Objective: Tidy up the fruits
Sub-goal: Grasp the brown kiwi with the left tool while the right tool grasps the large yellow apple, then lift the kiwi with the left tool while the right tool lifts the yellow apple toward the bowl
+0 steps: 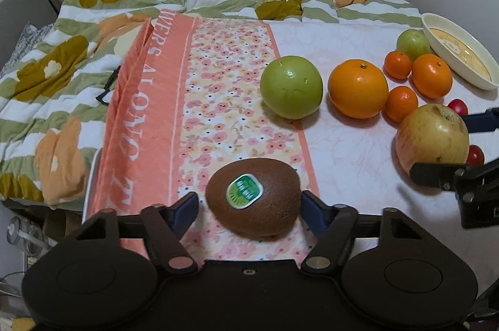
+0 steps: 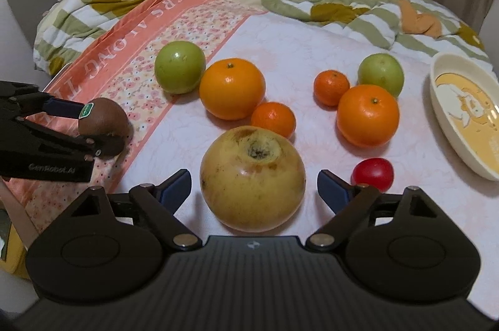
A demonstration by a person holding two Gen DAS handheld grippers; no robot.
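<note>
Left gripper (image 1: pixel 249 203) jaws apart, straddling brown kiwi (image 1: pixel 252 197) with green sticker, on floral cloth (image 1: pixel 224 81). Right gripper (image 2: pixel 254 187) jaws apart around yellow apple (image 2: pixel 252 178); cherry tomato (image 2: pixel 372 173) just beside right finger, mandarin (image 2: pixel 273 119) close behind.

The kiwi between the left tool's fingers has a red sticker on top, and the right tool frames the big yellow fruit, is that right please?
Not quite: the sticker on the kiwi is green, as the left wrist view shows. The rest holds: the left tool brackets the kiwi, the right tool frames the yellow fruit.
</note>
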